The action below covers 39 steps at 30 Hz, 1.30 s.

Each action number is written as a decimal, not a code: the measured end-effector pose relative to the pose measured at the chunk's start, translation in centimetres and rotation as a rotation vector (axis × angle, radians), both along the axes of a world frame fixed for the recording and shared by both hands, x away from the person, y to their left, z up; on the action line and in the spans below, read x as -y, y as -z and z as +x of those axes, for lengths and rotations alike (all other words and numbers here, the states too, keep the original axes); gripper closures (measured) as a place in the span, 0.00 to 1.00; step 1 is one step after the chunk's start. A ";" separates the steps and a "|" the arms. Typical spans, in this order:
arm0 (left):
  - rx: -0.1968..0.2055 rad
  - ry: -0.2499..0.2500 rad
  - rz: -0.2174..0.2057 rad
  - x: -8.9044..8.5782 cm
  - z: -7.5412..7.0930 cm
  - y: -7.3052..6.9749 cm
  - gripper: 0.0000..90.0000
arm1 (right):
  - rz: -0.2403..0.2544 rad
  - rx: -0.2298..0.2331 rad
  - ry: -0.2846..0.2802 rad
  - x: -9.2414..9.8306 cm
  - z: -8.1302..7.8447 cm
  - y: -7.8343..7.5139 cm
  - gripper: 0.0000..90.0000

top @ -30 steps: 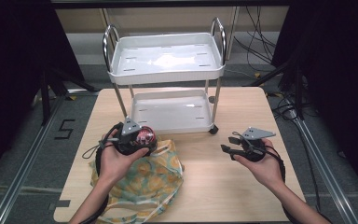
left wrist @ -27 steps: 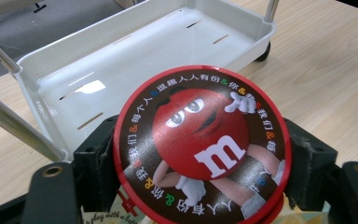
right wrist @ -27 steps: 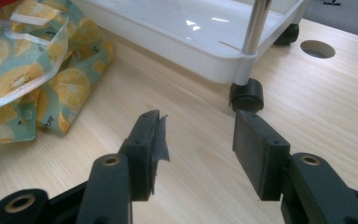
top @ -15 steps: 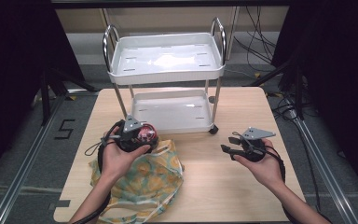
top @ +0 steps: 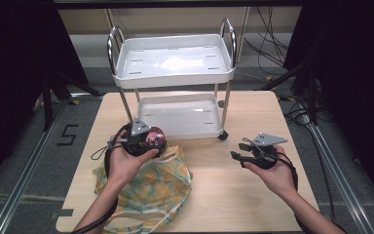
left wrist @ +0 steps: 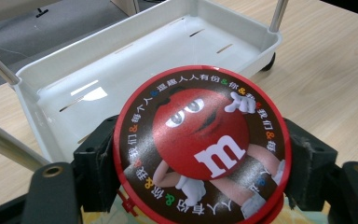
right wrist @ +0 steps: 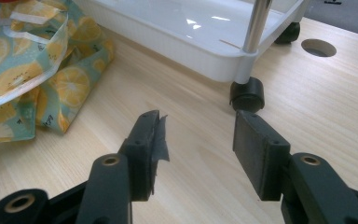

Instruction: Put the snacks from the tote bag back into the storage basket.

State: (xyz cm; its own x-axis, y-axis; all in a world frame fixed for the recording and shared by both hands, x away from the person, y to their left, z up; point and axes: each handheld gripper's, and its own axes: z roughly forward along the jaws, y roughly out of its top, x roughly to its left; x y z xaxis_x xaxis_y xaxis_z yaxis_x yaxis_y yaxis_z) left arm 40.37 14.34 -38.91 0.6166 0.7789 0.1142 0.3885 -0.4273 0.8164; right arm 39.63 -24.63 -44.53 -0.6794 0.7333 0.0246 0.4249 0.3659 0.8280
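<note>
The left gripper point(left wrist: 200, 186) holds the round red tin point(left wrist: 200, 144) between its jaws, just before the cart point(top: 175, 109)'s lower tray. The right gripper point(right wrist: 198, 140) is wide, empty.

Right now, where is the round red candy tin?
The candy tin sits clamped between the left gripper's jaws, held over the lemon-print bag at the table's left, just in front of the white cart's lower tray.

A two-tier cart point(top: 175, 73) is standing at the far middle of the table point(top: 253, 204) — a bag point(top: 151, 190) is lying in front of it, toward the left, with a round tin point(left wrist: 200, 144) sitting between bag and cart, over the bag's far edge
</note>
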 end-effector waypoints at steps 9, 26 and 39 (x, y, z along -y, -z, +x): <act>0.005 0.000 0.015 0.2 0.5 -0.1 0.28 | 0.007 -0.001 0.006 -0.1 0.0 0.1 0.58; 0.009 -0.008 0.016 0.0 1.3 0.1 0.28 | 0.006 0.005 0.009 0.0 0.0 0.1 0.58; 0.007 -0.043 0.004 0.3 1.7 0.1 0.28 | 0.004 0.003 0.006 -0.1 0.0 0.1 0.58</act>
State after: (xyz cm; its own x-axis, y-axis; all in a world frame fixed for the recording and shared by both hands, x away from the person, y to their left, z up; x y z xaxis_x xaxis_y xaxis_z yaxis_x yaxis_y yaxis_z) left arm 42.05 14.05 -38.98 0.5818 0.8042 0.1214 0.4008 -0.4133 0.8177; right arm 39.65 -24.52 -44.67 -0.6754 0.7370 0.0258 0.4247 0.3601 0.8307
